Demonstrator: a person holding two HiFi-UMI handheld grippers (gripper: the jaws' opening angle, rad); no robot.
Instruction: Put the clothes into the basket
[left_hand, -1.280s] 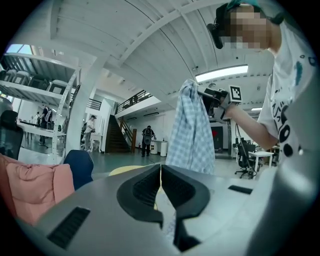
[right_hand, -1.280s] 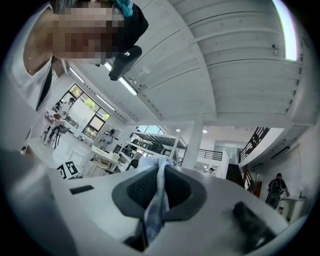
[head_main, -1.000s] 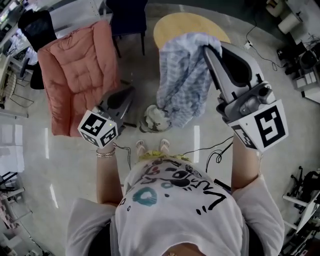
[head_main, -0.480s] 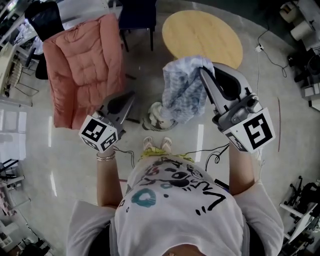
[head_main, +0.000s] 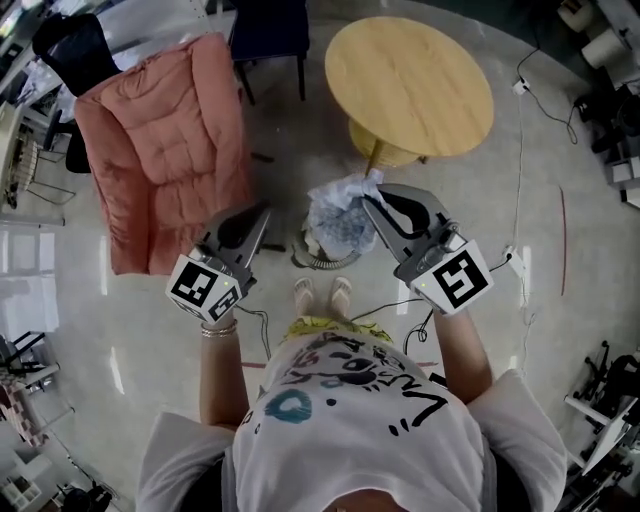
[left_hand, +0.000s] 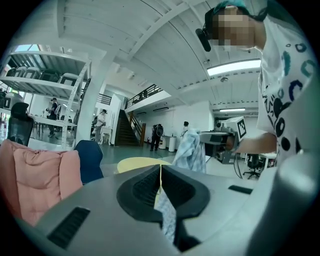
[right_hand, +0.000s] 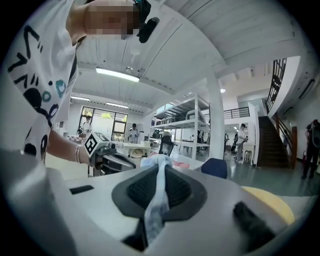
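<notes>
A blue-and-white patterned garment (head_main: 342, 212) hangs bunched from my right gripper (head_main: 373, 198), which is shut on it; a strip of the cloth (right_hand: 156, 202) runs between the pads. The garment's lower end sits over the round wire basket (head_main: 300, 257) on the floor, just ahead of the person's feet. My left gripper (head_main: 260, 212) is to the left of the basket with its jaws together, and nothing hangs from it in the head view. In the left gripper view (left_hand: 160, 172) a thin slit shows patterned cloth (left_hand: 168, 220) low down; whether it is gripped I cannot tell.
A pink quilted cover (head_main: 160, 150) is draped over a chair at the upper left. A round wooden table (head_main: 410, 70) stands beyond the basket, with a dark blue chair (head_main: 265, 30) beside it. Cables (head_main: 520, 170) trail on the floor at the right.
My right gripper has come down with the garment from high in front of the table to just over the basket, and the cloth has bunched up. My left gripper shifted slightly lower.
</notes>
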